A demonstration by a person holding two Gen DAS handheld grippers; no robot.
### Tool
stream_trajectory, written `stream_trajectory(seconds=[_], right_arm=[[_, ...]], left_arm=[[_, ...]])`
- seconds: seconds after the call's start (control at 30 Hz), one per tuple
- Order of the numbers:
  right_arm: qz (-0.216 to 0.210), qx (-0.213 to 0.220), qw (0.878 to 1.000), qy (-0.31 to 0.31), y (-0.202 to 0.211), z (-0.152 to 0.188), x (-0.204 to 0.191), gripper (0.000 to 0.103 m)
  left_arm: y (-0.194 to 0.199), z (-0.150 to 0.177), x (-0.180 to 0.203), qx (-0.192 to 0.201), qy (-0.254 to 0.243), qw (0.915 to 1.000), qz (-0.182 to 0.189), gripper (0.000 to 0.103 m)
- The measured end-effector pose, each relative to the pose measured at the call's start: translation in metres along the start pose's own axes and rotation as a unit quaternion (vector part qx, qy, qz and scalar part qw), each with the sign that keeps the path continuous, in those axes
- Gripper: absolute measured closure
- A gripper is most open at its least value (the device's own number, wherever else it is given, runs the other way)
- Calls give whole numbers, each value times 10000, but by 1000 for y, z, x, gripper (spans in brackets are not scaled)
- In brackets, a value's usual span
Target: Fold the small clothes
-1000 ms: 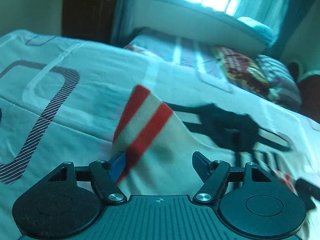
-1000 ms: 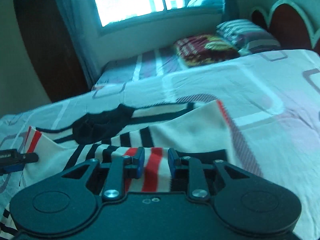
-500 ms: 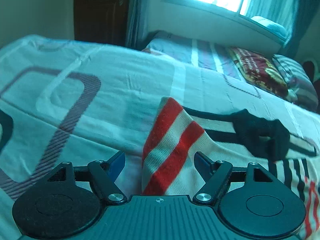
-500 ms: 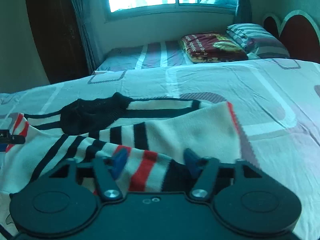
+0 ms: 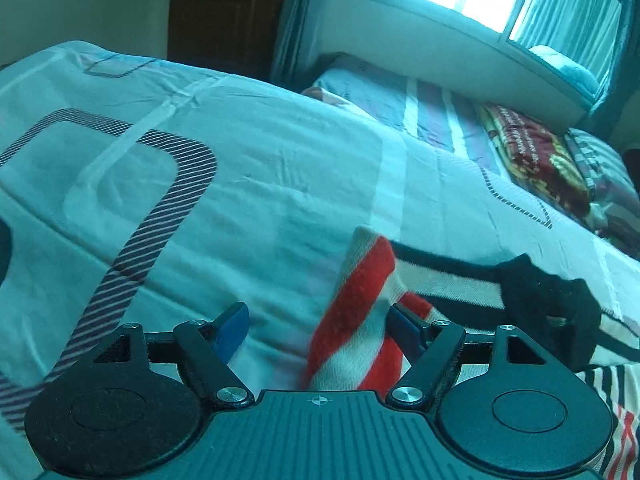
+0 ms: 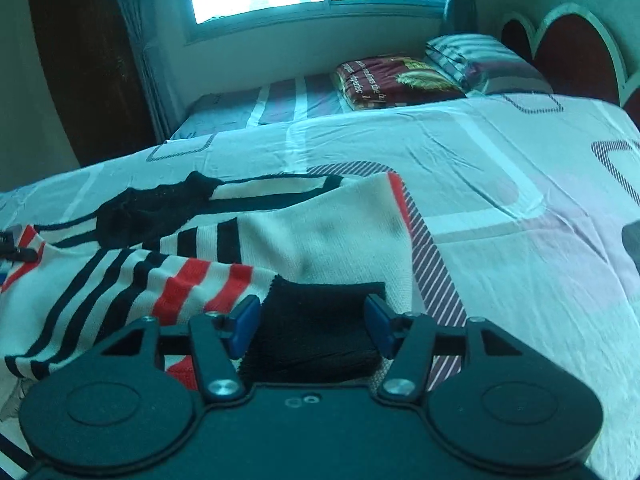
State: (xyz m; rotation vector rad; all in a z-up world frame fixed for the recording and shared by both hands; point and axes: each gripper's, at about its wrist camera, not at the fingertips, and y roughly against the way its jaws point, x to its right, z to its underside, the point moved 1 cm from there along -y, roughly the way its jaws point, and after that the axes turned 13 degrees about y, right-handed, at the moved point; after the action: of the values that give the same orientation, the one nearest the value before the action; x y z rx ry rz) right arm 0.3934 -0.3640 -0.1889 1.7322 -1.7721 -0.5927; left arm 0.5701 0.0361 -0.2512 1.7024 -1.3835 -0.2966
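A small cream sweater with red and black stripes (image 6: 320,236) lies on the bed, its black collar (image 6: 152,212) at the far side. In the left wrist view a red-striped cuff (image 5: 356,320) stands up between my fingers, leaning against the right one. My left gripper (image 5: 320,328) is open around it. My right gripper (image 6: 312,322) is open, with the sweater's black hem (image 6: 316,320) lying between its fingers. The collar also shows in the left wrist view (image 5: 548,296).
The bedsheet (image 6: 500,216) is pale with striped rounded-square patterns. A second bed with a maroon blanket (image 6: 392,80) and striped pillow (image 6: 480,60) lies beyond, under a window. A dark wooden door (image 5: 224,12) stands at the far left.
Both grippers have opened: the left let go of the red-striped cuff, the right let go of the striped edge. The sweater now lies on the bed, and both grippers have drawn back a little.
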Motion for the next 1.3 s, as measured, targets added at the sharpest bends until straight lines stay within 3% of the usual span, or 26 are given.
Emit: stream_trajectory(seconds=[0.03,0.07,0.17,0.23,0.37,0.43,0.53,0.63,0.67,0.77,0.87,0.97,1.03,1.1,1.2,1.23,1.3], right_arm=[[-11,15,10000,-15,0,0,0,69],[-50,-15,10000,-51,-1,0,1,84],[-87,-1,9999,-116,-2,0,1,94],[-75,72,9999,-76,0,-2,-2,99],[199,253,9993,210,0,-9,-10,101],[421,130,9985,312,-12,-7,-8,102],[372,91,9985,379,-17,-7,-5,102],[64,379,9993,-4,4,-13,0,87],[-11,451,9990,4,12,-15,0,88],[-356,481,9981,176,23,-15,-15,81],[-581,253,9972,390,17,-8,-28,81],[-312,-102,9977,585,5,4,-27,81],[-155,21,9961,873,-3,11,-22,84],[-247,25,9969,752,-3,9,-15,85],[-199,-114,9972,717,2,4,-17,85],[-256,-86,9973,680,9,3,-21,79],[-543,96,9962,672,21,4,-29,79]], left_arm=[[-1,0,2,6,-70,9999,78,31],[-1,1,5,16,-162,9998,145,59],[1,4,14,35,-332,9989,329,83],[6,3,16,258,-390,9985,296,89],[-1,-4,1,494,-90,9987,39,91],[-7,-1,-7,604,-90,9981,-51,91],[-2,6,2,797,-480,9954,-227,91],[25,7,5,1084,-383,9931,-212,91],[37,7,6,1150,-411,9923,-185,90],[70,22,15,1031,-664,9922,205,90],[86,55,19,601,-807,9938,464,90],[82,92,14,369,-1168,9923,177,91],[81,106,4,609,-1370,9885,195,91],[85,113,6,735,-1691,9828,115,91],[103,111,6,594,-1430,9879,95,91],[112,113,8,600,-1393,9884,126,91],[127,120,11,621,-1485,9867,246,90]])
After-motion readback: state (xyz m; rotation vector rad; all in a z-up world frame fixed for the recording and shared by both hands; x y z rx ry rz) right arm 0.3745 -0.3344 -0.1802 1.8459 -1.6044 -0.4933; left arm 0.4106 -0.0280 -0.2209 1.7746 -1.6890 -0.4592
